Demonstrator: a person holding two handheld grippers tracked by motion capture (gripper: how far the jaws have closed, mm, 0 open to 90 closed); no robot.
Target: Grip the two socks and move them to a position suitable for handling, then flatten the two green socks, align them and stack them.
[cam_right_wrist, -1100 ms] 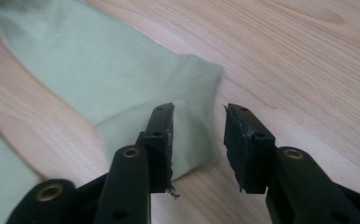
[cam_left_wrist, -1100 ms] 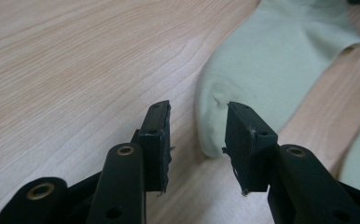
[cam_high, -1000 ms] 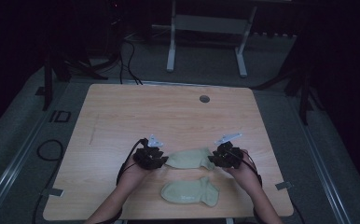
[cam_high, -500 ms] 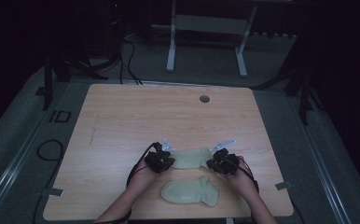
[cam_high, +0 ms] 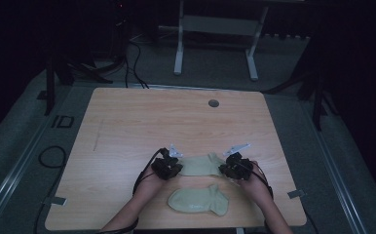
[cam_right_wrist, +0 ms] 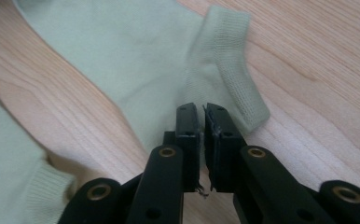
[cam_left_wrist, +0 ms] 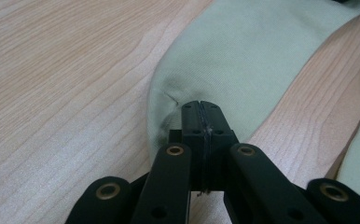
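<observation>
— Fingers first: what are they doing?
— Both pairs have just been closing. Over the desk [cam_high: 127, 126], the left gripper [cam_left_wrist: 200, 108] pinches the toe end of the far sock [cam_high: 201, 165]; the right gripper [cam_right_wrist: 201, 111] pinches its cuff end.
— Where's that sock lying?
— Flat on the desk's near half, between both grippers. The second sock [cam_high: 198, 200] lies just nearer the person.

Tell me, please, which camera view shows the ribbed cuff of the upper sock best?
The right gripper view: the ribbed cuff lies close and sharp beside the jaws. In the high view the upper sock is small, its cuff hardly readable. The left gripper view shows its toe end.
</observation>
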